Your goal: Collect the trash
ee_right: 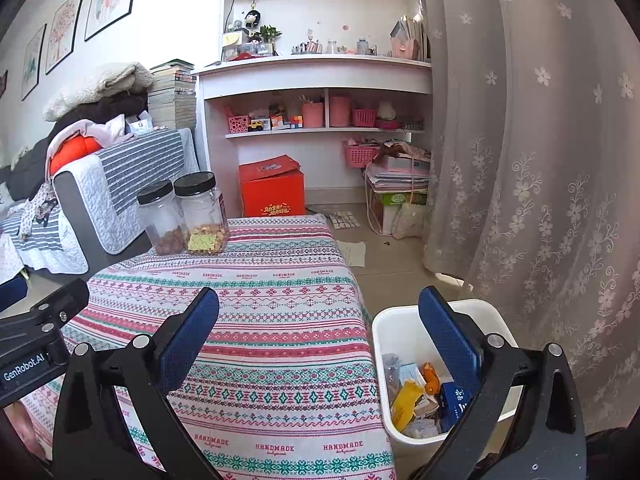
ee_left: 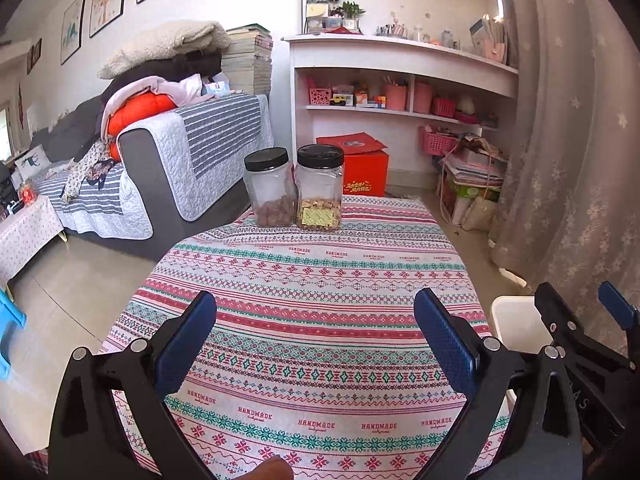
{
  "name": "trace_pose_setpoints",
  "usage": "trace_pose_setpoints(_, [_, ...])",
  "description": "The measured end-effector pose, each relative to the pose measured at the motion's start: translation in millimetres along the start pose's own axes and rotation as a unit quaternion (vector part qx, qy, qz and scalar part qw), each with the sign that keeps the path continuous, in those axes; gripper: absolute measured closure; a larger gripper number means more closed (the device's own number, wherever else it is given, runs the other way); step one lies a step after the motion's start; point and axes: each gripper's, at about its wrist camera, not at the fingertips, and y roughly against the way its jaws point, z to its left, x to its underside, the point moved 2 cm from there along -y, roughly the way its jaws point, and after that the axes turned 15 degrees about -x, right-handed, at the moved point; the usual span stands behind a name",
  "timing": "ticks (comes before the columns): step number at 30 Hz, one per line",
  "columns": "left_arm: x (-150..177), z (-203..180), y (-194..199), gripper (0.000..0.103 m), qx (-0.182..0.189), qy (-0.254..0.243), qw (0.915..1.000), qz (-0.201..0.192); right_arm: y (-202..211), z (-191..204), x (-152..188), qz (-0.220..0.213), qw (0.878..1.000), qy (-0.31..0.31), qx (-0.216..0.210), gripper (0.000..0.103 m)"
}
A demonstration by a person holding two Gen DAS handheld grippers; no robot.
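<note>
Below right tool: white bin holding trash.

A white rectangular plastic bin is seen upright on the floor just beside the patterned table's corner, filled with crumpled yellow, orange, blue and pale wrappers.

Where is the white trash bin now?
In the right wrist view the white trash bin stands on the floor at lower right, beside the table, near the curtain.
</note>
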Motion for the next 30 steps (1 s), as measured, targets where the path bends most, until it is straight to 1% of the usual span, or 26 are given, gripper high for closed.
trace_pose_setpoints(5, [2.8, -4.5, -3.0, 0.007, -0.006, -0.011, 0.9999, 0.003, -1.0, -2.6, 0.8, 0.001, 1.000, -0.003, 0.002, 0.007])
trace_pose_setpoints(10, [2.5, -5.6, -4.5, 0.007, -0.001, -0.003, 1.0000, 0.008, 1.0, -7.7, 1.0, -0.001, 1.000, -0.001, 0.008, 0.007])
trace_pose_setpoints(21, [0.9, -19.4, -1.6, 0.007, 0.010, -0.013, 0.9998, 0.010, 1.7, -18.5, 4.0, 0.014, 1.000, -0.002, 0.017, 0.007])
trace_pose_setpoints(30, [-0.5, -31.1, 1.2, 0.007, 0.019, -0.019, 0.9996, 0.012, 8.5, -29.4, 3.4, 0.009, 1.000, -0.008, 0.027, 0.007])
